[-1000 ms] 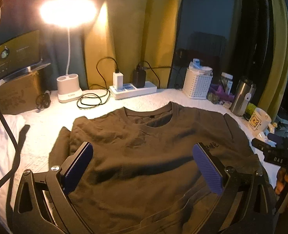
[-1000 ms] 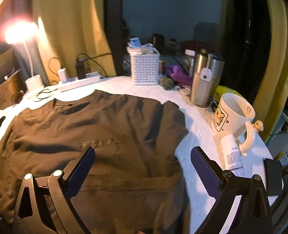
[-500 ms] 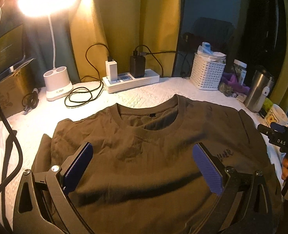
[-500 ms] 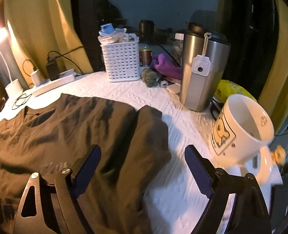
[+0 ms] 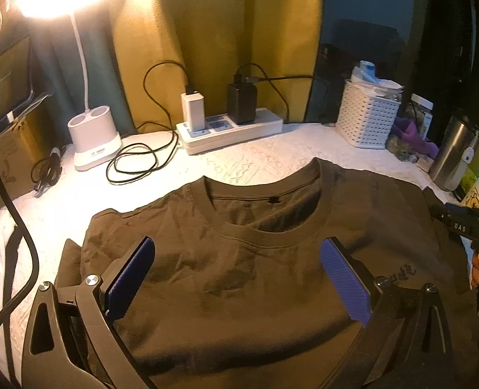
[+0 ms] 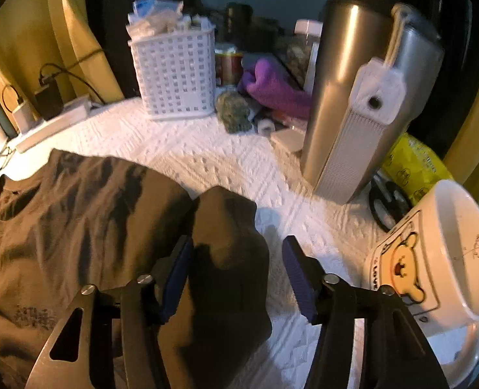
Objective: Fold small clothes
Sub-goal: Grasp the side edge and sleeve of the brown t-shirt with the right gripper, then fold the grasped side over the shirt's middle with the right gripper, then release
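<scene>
Two views. Left wrist cam: brown tee [image 5: 239,259] flat on white quilted cover [image 5: 259,159], fills center + bottom of frame, collar toward top. Left gripper [image 5: 236,278] over chest, fingers spread wide, holding nothing. Lamp [image 5: 93,139] upper left, power strip [image 5: 233,129] top center. Right wrist cam: right gripper [image 6: 238,278] bottom center, fingers apart w/ sleeve [image 6: 229,253] between, not pinched. Steel tumbler [image 6: 359,107] upper right, bear mug [image 6: 434,259] at right edge, white basket [image 6: 174,74] top.

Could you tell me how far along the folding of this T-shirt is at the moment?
Done: the brown T-shirt lies spread flat, front up. In hand: the right gripper, open, straddles the right sleeve; the left gripper hovers open over the chest. Left: every fold; none shows yet.
</scene>
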Available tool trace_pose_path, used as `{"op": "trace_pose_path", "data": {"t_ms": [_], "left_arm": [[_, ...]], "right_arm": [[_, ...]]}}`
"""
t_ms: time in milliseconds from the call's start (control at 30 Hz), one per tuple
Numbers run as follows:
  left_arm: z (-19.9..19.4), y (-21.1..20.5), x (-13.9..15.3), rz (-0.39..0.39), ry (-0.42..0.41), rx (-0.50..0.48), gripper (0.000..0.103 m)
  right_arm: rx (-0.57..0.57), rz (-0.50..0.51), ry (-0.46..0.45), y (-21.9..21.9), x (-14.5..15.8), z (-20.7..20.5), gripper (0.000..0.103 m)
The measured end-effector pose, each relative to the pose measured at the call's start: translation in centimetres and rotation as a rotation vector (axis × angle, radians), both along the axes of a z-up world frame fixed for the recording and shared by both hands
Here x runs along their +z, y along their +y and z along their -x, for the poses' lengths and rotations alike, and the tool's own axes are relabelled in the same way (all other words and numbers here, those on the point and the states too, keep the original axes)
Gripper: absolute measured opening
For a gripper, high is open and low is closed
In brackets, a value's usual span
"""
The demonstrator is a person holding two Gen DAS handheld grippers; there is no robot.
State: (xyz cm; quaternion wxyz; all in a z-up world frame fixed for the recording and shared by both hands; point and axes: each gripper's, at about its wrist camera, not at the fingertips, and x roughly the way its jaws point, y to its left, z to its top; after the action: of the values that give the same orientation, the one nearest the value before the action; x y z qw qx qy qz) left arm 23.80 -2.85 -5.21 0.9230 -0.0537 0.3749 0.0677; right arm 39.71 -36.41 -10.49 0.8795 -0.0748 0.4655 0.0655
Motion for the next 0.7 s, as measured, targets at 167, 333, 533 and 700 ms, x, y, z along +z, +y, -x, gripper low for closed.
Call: {"op": "trace_pose_path", "data": {"t_ms": [167,333,533,700], "left_arm": [[0.2,0.8,-0.1,0.011,-0.002,0.007,0.101],[1.1,1.4,0.5,0.018,-0.027,0.006,0.101],[2.8,3.2,1.1,0.038,-0.061,0.021,0.101],[4.6,4.9,1.6,0.056,-0.094,0.033,0.101]], "right_arm": [[0.065,-0.026,-0.005,0.7,0.0,0.3,0.014],[0.031,-0.01,-0.045,0.6,1.6,1.3,0.009],[-0.003,-0.004,-0.141,0.6,5.7,3.1,0.009],[0.044,-0.012,-0.201,3.5,8.6,4.8,0.009]]}}
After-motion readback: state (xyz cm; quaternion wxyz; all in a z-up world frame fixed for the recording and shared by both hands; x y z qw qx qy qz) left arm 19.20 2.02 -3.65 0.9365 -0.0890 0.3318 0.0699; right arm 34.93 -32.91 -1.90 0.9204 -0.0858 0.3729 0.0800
